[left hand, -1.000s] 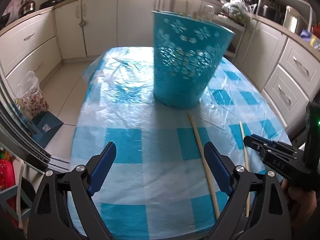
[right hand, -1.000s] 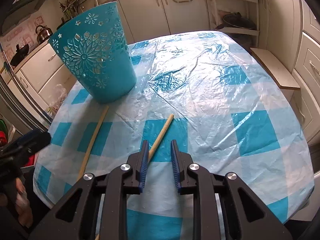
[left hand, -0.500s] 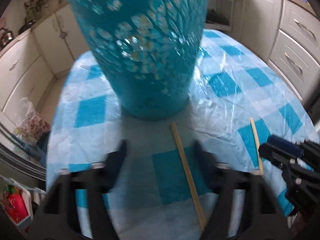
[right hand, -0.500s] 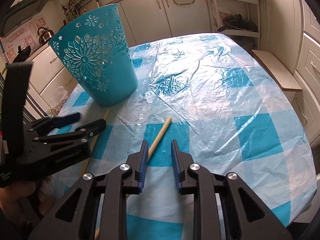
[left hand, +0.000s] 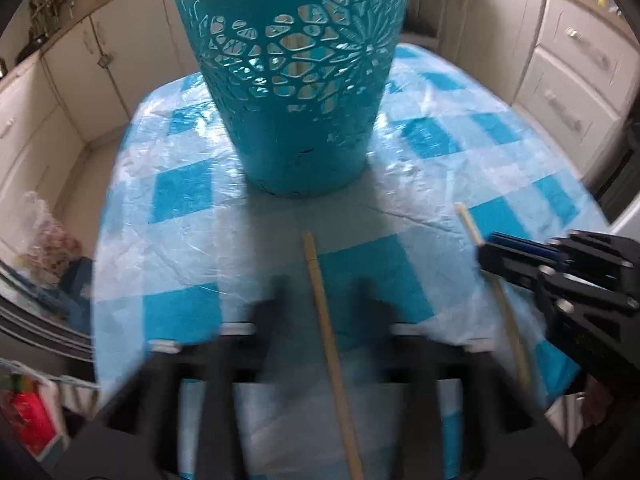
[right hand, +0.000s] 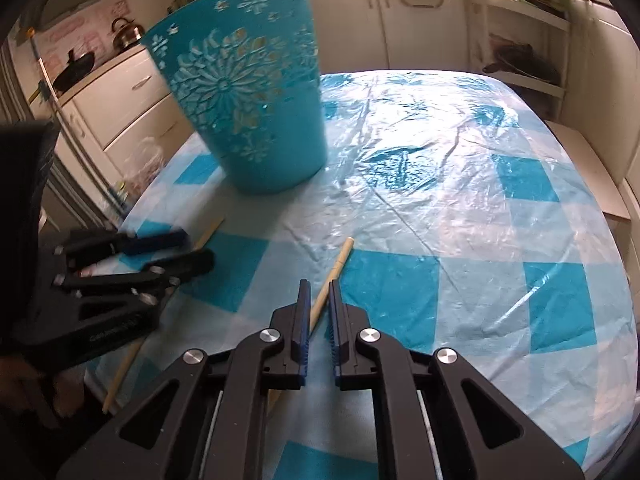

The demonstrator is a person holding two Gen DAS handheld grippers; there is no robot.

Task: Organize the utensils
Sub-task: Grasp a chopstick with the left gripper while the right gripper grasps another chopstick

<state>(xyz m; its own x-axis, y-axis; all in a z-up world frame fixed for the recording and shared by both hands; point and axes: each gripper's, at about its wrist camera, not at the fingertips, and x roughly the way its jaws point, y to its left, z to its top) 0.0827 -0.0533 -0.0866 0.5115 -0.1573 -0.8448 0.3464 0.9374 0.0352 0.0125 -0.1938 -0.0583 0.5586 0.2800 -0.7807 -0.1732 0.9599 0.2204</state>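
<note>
1. Kitchen table with a blue-checked tablecloth (right hand: 460, 208) and a teal cutout basket (left hand: 296, 80).
2. Left gripper (left hand: 320, 304), jaws opening, straddles one chopstick (left hand: 326, 320).
3. Right gripper (right hand: 319, 300) pinches the other chopstick (right hand: 340, 258).

home kitchen | cream cabinets (right hand: 132, 92) | kettle (right hand: 127, 34) | checked tablecloth (right hand: 460, 208)

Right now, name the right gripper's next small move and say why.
Probably lift. The right gripper looks shut on the chopstick lying on the table, and the basket stands upright just beyond, so raising the chopstick clear of the cloth comes first.
</note>
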